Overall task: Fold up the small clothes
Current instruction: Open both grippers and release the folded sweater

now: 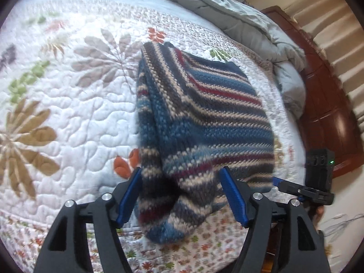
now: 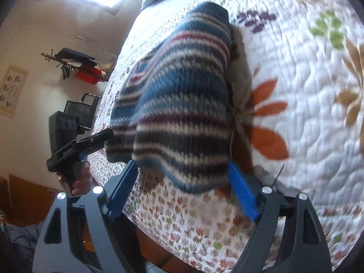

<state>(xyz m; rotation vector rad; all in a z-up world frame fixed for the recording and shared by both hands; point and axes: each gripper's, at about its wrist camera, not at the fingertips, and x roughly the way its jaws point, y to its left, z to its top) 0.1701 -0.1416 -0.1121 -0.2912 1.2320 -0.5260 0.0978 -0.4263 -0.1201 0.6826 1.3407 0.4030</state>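
Note:
A striped knit garment (image 1: pixel 204 113) in blue, grey, cream and dark red lies folded on the flowered quilt (image 1: pixel 68 113) near the bed's edge. In the left wrist view its near end lies between the blue pads of my left gripper (image 1: pixel 179 175), which stands open and does not pinch the knit. My right gripper (image 2: pixel 182 165) is also open, its wide jaws either side of the garment's (image 2: pixel 182 91) near edge. Each view catches the other tool: the right gripper (image 1: pixel 304 191) at the garment's right corner, the left gripper (image 2: pixel 100 138) at its left corner, held by a hand (image 2: pixel 79 179).
A crumpled grey duvet (image 1: pixel 238 18) is heaped at the far end of the bed. A dark wooden bed frame (image 1: pixel 325 104) runs along the right side. The quilt (image 2: pixel 307 113) spreads wide beside the garment. A wall rack with bags (image 2: pixel 77 66) hangs beyond the bed.

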